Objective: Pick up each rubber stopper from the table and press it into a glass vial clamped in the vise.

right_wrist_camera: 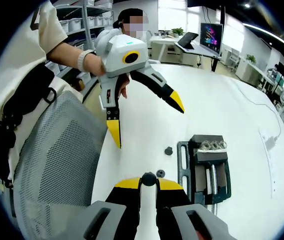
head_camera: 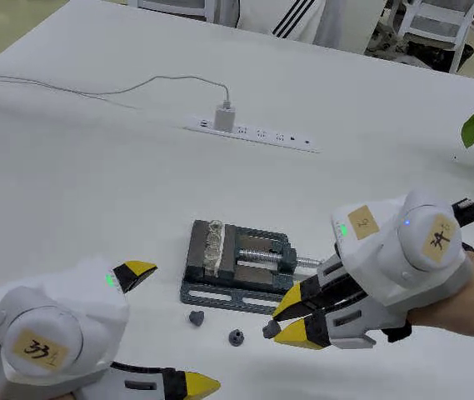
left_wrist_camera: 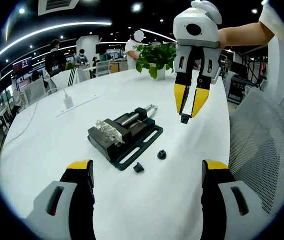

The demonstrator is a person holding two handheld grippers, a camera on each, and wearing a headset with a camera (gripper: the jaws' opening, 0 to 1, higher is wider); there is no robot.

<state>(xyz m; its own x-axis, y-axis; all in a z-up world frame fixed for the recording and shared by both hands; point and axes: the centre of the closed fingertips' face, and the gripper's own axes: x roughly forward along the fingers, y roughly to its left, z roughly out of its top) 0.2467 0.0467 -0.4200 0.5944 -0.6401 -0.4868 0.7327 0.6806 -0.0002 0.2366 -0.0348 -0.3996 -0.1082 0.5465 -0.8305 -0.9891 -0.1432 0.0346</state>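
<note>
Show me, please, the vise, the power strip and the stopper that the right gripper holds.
vise (head_camera: pixel 238 265), head view, on its dark body.
power strip (head_camera: pixel 261 134), head view, on its white top.
stopper (right_wrist_camera: pixel 148 178), right gripper view, on its dark top.

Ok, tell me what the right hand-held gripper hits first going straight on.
Likely the bare table beside the nearer loose stopper, since the right hand-held gripper tilts downward; depth is unclear.

Three rubber stoppers (head_camera: pixel 236 337) are counted: two are seen on the tabletop (head_camera: pixel 70 192) at 6 o'clock of the one vise (head_camera: pixel 249 271), and one held stopper (head_camera: pixel 271 329) is pinched in the right tongs (head_camera: pixel 281 326). Three glass vials (right_wrist_camera: pixel 213 145) are clamped. With the left tongs (head_camera: pixel 172 327), two tongs are counted. One power strip (head_camera: pixel 253 133) is seen at 12 o'clock.
</note>
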